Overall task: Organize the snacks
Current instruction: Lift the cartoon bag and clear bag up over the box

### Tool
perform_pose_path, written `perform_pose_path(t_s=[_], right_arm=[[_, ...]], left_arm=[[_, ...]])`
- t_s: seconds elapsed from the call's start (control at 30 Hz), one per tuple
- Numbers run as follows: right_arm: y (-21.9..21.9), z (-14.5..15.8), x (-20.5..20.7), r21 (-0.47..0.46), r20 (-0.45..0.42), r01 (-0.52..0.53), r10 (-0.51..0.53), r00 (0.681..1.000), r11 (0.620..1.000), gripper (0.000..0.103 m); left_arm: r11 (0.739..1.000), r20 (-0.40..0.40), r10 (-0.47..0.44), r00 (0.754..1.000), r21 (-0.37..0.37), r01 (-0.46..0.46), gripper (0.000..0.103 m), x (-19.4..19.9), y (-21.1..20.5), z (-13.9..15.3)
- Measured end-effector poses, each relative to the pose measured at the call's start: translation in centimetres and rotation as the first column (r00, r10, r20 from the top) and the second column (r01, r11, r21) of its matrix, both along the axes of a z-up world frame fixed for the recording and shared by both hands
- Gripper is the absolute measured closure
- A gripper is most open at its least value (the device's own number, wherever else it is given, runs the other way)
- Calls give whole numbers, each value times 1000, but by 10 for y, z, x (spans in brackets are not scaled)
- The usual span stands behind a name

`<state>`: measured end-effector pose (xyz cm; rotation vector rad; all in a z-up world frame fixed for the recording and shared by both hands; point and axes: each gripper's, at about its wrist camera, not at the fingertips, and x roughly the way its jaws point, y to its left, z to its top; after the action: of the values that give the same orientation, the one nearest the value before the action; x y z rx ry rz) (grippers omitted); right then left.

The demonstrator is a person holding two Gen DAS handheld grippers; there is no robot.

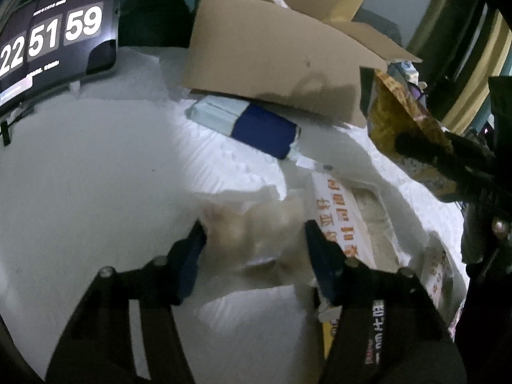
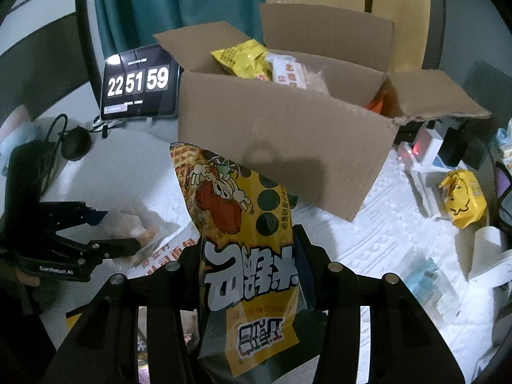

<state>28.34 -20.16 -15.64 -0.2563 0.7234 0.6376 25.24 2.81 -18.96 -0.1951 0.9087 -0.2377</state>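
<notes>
The right gripper (image 2: pixel 249 256) is clamped on a yellow crinkly snack bag printed with a cartoon figure (image 2: pixel 243 224), held in the air in front of the open brown cardboard box (image 2: pixel 281 140). Only the bag's middle is pinched, so it could slip or swing and catch the box's near wall or its loose front flap if it is not lifted high enough. The left gripper (image 1: pixel 254 233) has its jaws wide apart around a pale translucent wrapped snack (image 1: pixel 252 230) lying on the white bedcover (image 1: pixel 80 192); contact is too blurred to judge, and the soft wrapper may squirm out as the jaws close. The box already holds a yellow packet (image 2: pixel 240 59) and a white one (image 2: pixel 288 70). Nearby lie a blue-and-pale-green flat pack (image 1: pixel 246 121), white packs with orange lettering (image 1: pixel 339 220) and a black tablet clock (image 2: pixel 139 84)
</notes>
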Motion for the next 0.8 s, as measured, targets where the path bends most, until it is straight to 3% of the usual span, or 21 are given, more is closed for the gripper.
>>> perform_pose_path(t_s=[0.33,0.8], right_arm=[[-5,31,3,18,64,14,-15,998,1000,53],[-15,62,31,52,121,41,-47,991,998,53]], left_arm=[[999,129,-11,992,38,6,43,1,6,54],[997,259,-45,965,70,27,43,41,2,111]])
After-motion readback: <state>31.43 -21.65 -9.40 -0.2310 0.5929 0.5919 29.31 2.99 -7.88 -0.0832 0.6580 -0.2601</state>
